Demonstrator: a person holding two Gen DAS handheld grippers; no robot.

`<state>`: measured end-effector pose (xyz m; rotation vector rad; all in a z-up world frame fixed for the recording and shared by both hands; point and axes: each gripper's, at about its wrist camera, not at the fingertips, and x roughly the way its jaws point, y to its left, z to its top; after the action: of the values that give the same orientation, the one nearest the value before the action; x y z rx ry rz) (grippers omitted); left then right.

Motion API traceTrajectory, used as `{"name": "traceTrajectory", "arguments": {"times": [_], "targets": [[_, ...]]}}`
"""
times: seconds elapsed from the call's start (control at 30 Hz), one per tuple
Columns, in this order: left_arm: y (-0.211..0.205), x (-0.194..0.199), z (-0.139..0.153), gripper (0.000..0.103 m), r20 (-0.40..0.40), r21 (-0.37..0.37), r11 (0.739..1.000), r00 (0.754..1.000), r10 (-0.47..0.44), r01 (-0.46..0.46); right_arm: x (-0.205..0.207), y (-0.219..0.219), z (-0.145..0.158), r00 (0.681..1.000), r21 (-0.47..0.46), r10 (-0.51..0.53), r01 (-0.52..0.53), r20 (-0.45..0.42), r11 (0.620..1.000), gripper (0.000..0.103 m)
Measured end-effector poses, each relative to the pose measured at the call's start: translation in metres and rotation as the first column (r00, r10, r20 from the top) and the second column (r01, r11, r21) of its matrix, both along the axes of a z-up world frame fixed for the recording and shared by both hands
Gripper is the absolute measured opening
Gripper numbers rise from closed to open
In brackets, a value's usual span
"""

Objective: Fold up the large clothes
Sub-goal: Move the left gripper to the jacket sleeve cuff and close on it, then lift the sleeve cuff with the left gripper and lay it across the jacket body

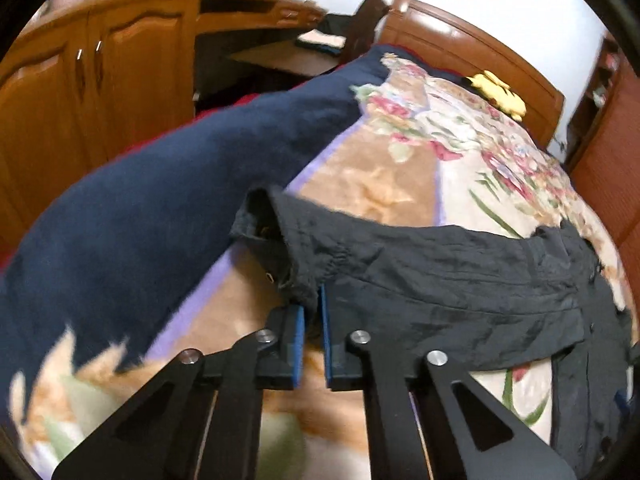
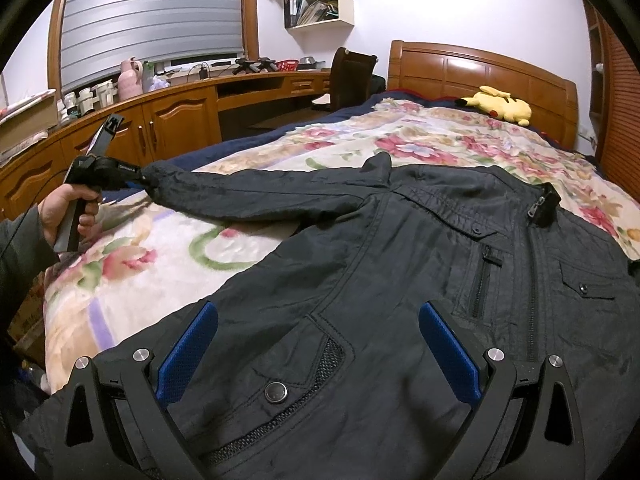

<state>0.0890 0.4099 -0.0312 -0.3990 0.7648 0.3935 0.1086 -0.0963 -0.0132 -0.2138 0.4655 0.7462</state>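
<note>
A black zip jacket (image 2: 400, 280) lies face up on the bed, collar toward the headboard. Its left sleeve (image 2: 248, 196) stretches out toward the bed's left edge. My left gripper (image 1: 313, 312) is shut on the sleeve cuff (image 1: 296, 264); in the right wrist view it (image 2: 138, 180) shows at the sleeve's end, held by a hand. My right gripper (image 2: 320, 344) is open and empty, its blue pads (image 2: 188, 352) spread just above the jacket's lower front near a snap pocket (image 2: 276, 392).
The bed is covered by a floral blanket (image 2: 420, 144) over a navy quilt (image 1: 160, 184). A yellow plush toy (image 2: 500, 106) lies by the wooden headboard (image 2: 480, 68). A wooden desk and cabinets (image 2: 168, 116) run along the left; a chair (image 2: 352, 76) stands beside the bed.
</note>
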Motion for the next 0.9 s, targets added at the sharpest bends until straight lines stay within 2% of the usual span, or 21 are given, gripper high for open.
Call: {"name": "traceTrajectory", "arguments": {"times": [0.23, 0.43, 0.6, 0.9], "targets": [[-0.056, 0.001, 0.054, 0.005, 0.036, 0.11, 0.991, 0.996, -0.076, 0.072, 0.001, -0.008, 0.004, 1.0, 0.03, 0.019, -0.018, -0.022, 0.999, 0.101], [-0.128, 0.005, 0.098, 0.004, 0.082, 0.169, 0.969, 0.978, -0.194, 0.178, -0.005, -0.029, 0.016, 1.0, 0.052, 0.003, -0.001, -0.029, 0.999, 0.101], [-0.195, 0.014, 0.121, 0.004, 0.103, 0.209, 0.934, 0.943, -0.315, 0.289, -0.008, -0.049, 0.022, 1.0, 0.058, -0.03, 0.03, -0.01, 0.998, 0.101], [-0.312, 0.014, 0.136, 0.004, 0.125, 0.231, 0.837, 0.839, -0.53, 0.495, -0.008, -0.083, 0.028, 0.993, 0.081, -0.116, 0.115, 0.01, 0.99, 0.094]]}}
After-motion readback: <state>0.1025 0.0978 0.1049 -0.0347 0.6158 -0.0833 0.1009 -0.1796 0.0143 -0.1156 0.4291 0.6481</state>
